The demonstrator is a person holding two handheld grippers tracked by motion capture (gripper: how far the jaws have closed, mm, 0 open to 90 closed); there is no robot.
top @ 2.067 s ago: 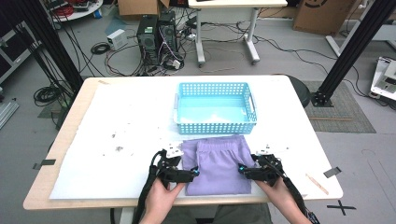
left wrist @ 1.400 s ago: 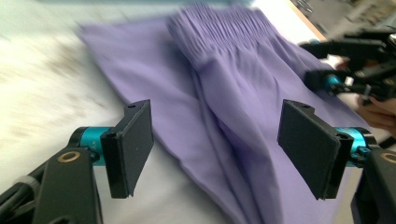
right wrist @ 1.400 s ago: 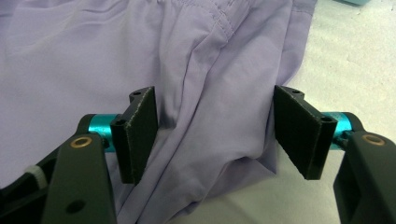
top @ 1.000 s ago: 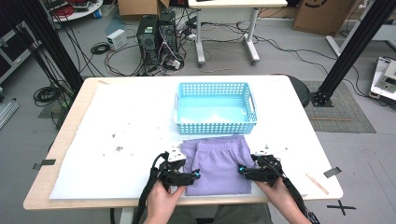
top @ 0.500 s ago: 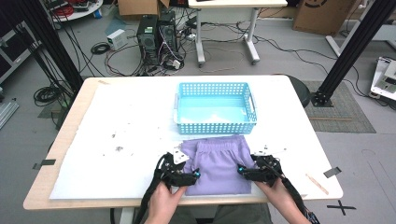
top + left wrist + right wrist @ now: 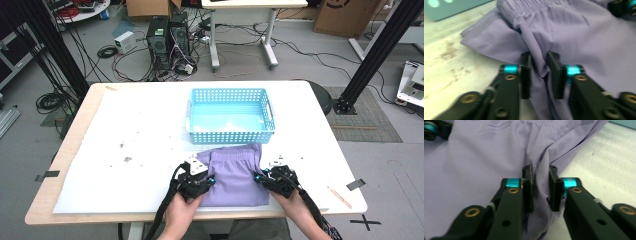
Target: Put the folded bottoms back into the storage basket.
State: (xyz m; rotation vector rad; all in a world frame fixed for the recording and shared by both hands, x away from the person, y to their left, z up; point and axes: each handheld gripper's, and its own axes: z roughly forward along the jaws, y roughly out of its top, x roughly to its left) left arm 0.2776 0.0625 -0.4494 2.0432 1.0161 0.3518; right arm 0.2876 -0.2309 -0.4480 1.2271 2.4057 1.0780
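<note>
In the left gripper view, the left gripper (image 6: 540,72) has a raised fold of the purple shorts (image 6: 584,37) pinched between its two black jaws, at the garment's side edge; the picture is a little blurred, but cloth plainly fills the narrow gap. In the right gripper view, the right gripper (image 6: 541,188) grasps a similar ridge of the same cloth at the opposite side edge, with the gathered waistband (image 6: 549,126) farther ahead of the jaws. Each gripper view also catches the other gripper's teal-tipped end in an upper corner, across the fabric.

From the high view, the left gripper (image 6: 197,180) and right gripper (image 6: 272,179) sit level with each other on either side of the shorts (image 6: 232,172), each held by a hand (image 6: 180,212) coming in from the bottom edge. The shorts lie flat on the white sheet (image 6: 125,165) covering the table (image 6: 70,145), near its front edge, their waistband end just beside the front wall of a light blue perforated basket (image 6: 231,135). Small dark specks mark the sheet to the left. Beyond the table, the floor holds computer towers (image 6: 167,37) and tangled cables.
</note>
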